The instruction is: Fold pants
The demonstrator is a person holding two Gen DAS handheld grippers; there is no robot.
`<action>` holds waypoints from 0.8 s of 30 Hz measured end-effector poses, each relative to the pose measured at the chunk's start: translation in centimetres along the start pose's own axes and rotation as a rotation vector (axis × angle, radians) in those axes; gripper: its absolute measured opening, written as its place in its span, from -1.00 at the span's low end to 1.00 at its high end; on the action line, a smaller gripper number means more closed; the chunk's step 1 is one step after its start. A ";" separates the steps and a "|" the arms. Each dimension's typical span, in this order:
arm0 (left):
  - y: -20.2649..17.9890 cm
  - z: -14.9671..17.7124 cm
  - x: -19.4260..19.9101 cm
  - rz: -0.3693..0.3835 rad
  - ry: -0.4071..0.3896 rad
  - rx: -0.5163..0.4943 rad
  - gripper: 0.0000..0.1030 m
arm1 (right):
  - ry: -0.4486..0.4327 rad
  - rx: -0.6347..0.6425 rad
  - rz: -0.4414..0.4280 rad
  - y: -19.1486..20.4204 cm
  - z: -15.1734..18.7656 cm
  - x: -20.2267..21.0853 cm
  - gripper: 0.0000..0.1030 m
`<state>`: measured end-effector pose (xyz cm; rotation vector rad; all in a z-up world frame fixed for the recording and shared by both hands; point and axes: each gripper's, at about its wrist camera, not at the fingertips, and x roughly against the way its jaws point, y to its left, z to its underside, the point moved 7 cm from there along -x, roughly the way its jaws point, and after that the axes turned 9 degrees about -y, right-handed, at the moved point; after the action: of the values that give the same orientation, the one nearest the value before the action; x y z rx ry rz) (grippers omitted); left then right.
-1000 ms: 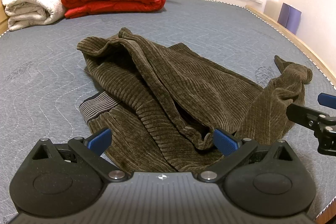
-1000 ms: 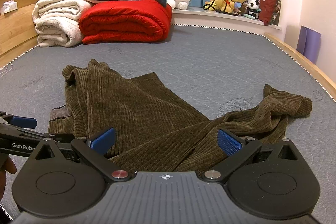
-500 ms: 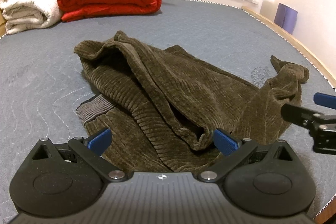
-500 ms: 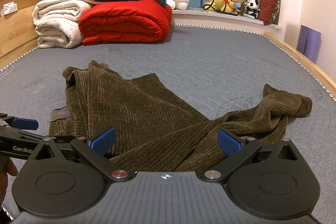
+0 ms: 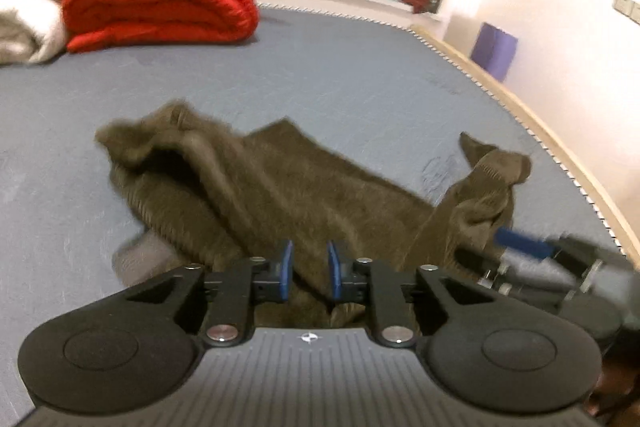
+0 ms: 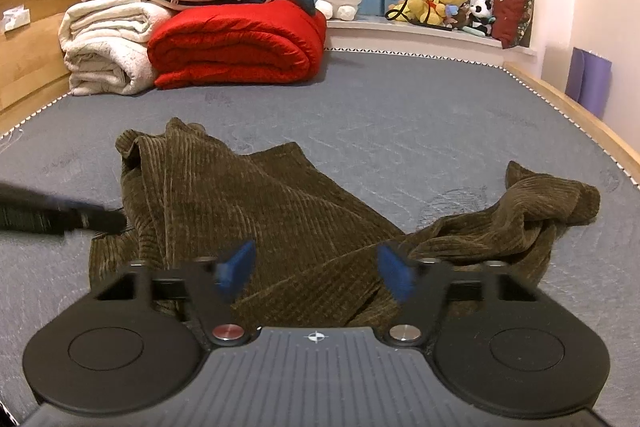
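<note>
Bedroom mattress (image 6: 400, 131) bears crumpled brown pants (image 6: 248, 203) just ahead of both tools: left gripper (image 5: 308, 273) has just closed on a fold, right gripper (image 6: 316, 267) is closing, half apart around cloth; lifting and spreading likely follows.

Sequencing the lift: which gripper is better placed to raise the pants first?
Left. The left gripper has just closed narrow with pants fabric between its pads; the right gripper, also closing, stands wider.

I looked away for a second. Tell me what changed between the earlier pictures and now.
Both grippers have just been closing on the brown corduroy pants. The left gripper narrowed most, with a fold of fabric between its pads, and its view has shifted and blurred. The right gripper is half closed over the cloth. The pants' layout, the red quilt and the mattress look unchanged.
</note>
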<state>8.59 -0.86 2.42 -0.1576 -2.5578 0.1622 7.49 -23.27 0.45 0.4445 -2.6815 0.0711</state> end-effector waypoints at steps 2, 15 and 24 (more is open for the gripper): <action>0.6 -2.0 0.0 -0.002 -0.042 -0.028 -0.62 | -0.004 -0.001 0.000 0.1 0.0 -0.2 0.03; 11.7 -0.8 -5.2 -0.121 0.076 0.181 -0.62 | 0.003 0.033 -0.050 2.0 0.1 -1.6 -0.17; 12.4 -0.9 -4.9 -0.122 0.073 0.203 -0.55 | 0.139 0.198 -0.273 9.4 -0.8 -4.6 0.61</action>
<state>14.14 10.73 -1.24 0.0686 -2.4518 0.3600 8.79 -12.88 -0.58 0.8309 -2.4629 0.2781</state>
